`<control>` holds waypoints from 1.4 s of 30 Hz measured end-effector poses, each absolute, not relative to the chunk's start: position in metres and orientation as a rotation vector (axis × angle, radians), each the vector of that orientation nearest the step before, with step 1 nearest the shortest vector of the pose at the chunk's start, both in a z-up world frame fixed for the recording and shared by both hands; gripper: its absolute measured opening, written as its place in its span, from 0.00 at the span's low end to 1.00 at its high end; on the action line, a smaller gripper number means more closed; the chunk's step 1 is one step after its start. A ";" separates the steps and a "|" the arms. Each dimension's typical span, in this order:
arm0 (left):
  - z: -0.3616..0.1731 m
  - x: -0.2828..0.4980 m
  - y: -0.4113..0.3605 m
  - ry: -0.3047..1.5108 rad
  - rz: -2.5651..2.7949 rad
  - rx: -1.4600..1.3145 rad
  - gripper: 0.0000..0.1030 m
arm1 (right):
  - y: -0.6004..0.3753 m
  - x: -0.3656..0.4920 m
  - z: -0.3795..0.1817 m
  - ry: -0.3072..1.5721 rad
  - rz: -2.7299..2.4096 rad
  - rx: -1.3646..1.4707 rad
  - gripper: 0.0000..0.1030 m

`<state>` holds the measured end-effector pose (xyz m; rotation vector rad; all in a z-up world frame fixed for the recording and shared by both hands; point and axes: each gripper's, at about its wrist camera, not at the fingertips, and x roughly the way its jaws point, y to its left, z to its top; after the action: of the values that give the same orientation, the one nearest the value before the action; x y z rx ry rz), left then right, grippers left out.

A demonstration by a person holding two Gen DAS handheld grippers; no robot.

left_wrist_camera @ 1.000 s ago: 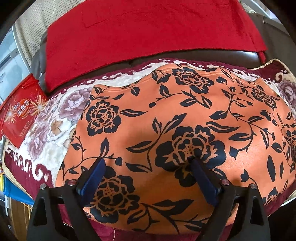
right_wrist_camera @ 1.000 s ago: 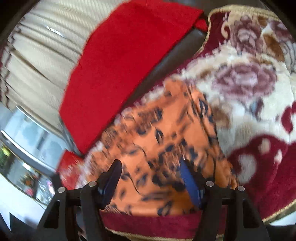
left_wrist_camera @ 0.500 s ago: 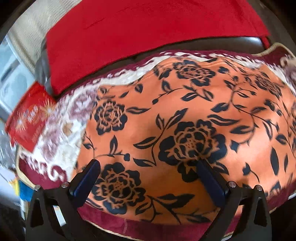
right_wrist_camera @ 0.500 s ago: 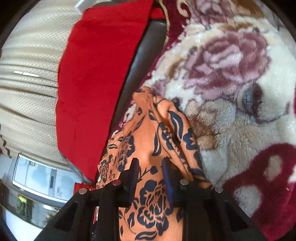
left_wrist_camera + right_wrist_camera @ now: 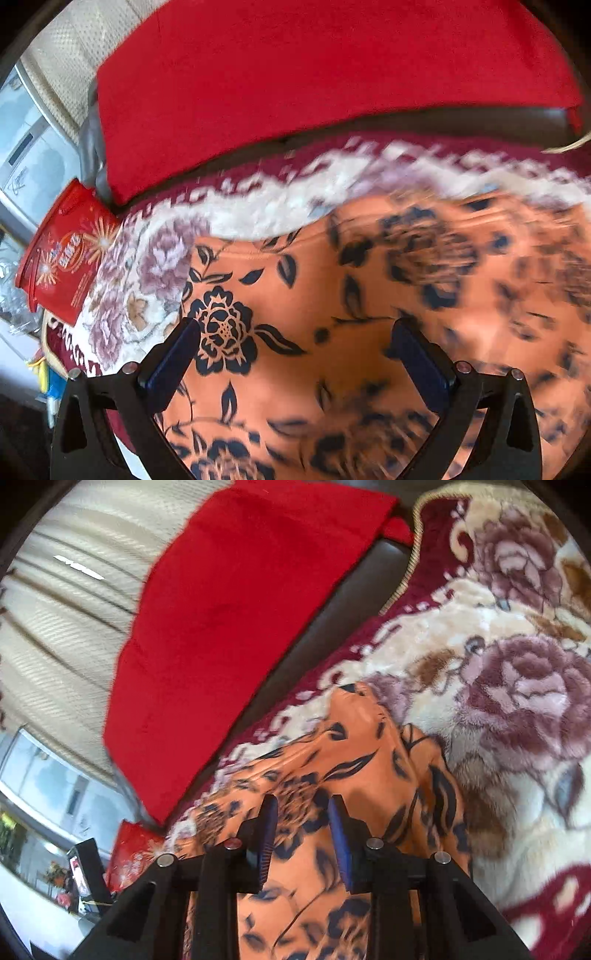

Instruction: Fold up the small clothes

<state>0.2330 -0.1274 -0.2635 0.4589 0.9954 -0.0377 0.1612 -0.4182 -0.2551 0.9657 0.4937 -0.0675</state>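
Observation:
An orange garment with black flowers (image 5: 332, 314) lies spread on a plush floral blanket (image 5: 162, 258). My left gripper (image 5: 295, 326) hovers over the garment's left part with its jaws wide open and nothing gripped; its left finger sits near the cloth's left edge. In the right wrist view the same garment (image 5: 362, 760) is bunched into a ridge at its right end. My right gripper (image 5: 303, 801) has a fold of that cloth pinched between its blue pads (image 5: 338, 823). Its jaws are opening slightly, with the cloth still between them.
A red cloth (image 5: 314, 81) drapes over the dark sofa back (image 5: 461, 118) behind the blanket. A red printed bag (image 5: 62, 258) lies off the blanket's left edge. Cream curtains (image 5: 66, 602) and a window stand to the left. Bare blanket (image 5: 517, 709) lies right of the garment.
My left gripper slid left over the garment toward its left edge, still open. My right gripper's jaws closed from wide onto a fold of the garment, and the cloth's right end has bunched up.

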 end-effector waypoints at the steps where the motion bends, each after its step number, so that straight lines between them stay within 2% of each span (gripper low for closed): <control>1: -0.273 0.240 -0.126 1.017 -0.029 0.456 1.00 | -0.420 0.161 -0.264 0.523 -0.083 0.980 0.30; 4: -0.279 0.240 -0.118 0.988 -0.061 0.386 1.00 | -0.425 0.167 -0.280 0.538 -0.092 1.038 0.30; 7: -0.269 0.228 -0.114 0.976 -0.082 0.385 1.00 | -0.420 0.160 -0.268 0.534 -0.062 0.991 0.30; 12: -0.251 0.189 -0.091 0.948 -0.155 0.299 1.00 | -0.413 0.125 -0.255 0.463 -0.017 0.947 0.36; 13: -0.253 0.182 -0.089 0.947 -0.151 0.309 1.00 | -0.411 0.121 -0.254 0.463 -0.009 0.937 0.45; 14: -0.259 0.174 -0.084 0.944 -0.152 0.319 1.00 | -0.408 0.118 -0.252 0.468 0.000 0.929 0.60; 15: -0.265 0.168 -0.083 0.946 -0.161 0.329 1.00 | -0.404 0.116 -0.254 0.476 0.010 0.928 0.63; 19: -0.275 0.153 -0.077 0.903 -0.185 0.321 1.00 | -0.399 0.119 -0.266 0.561 -0.014 0.908 0.62; 24: -0.261 0.147 -0.076 0.897 -0.213 0.369 1.00 | -0.398 0.073 -0.252 0.426 0.043 0.946 0.62; 26: -0.260 0.142 -0.069 0.882 -0.210 0.346 1.00 | -0.394 0.046 -0.254 0.384 0.092 0.991 0.66; 27: -0.260 0.140 -0.065 0.880 -0.207 0.328 1.00 | -0.392 0.031 -0.259 0.373 0.095 1.023 0.68; 32: -0.253 0.130 -0.041 0.807 -0.178 0.239 1.00 | -0.378 -0.003 -0.285 0.402 0.081 1.135 0.68; 35: -0.256 0.141 -0.032 0.789 -0.135 0.256 1.00 | -0.370 -0.004 -0.305 0.441 0.066 1.213 0.68; 38: -0.279 0.160 -0.030 0.901 -0.160 0.291 1.00 | -0.370 0.008 -0.318 0.471 0.026 1.240 0.68; 42: -0.275 0.161 -0.017 0.852 -0.211 0.224 1.00 | -0.376 0.024 -0.328 0.443 -0.001 1.297 0.68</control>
<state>0.1608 -0.0172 -0.2745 0.2237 0.8516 -0.2106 0.0243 -0.3765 -0.3283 1.2967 0.4426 -0.0015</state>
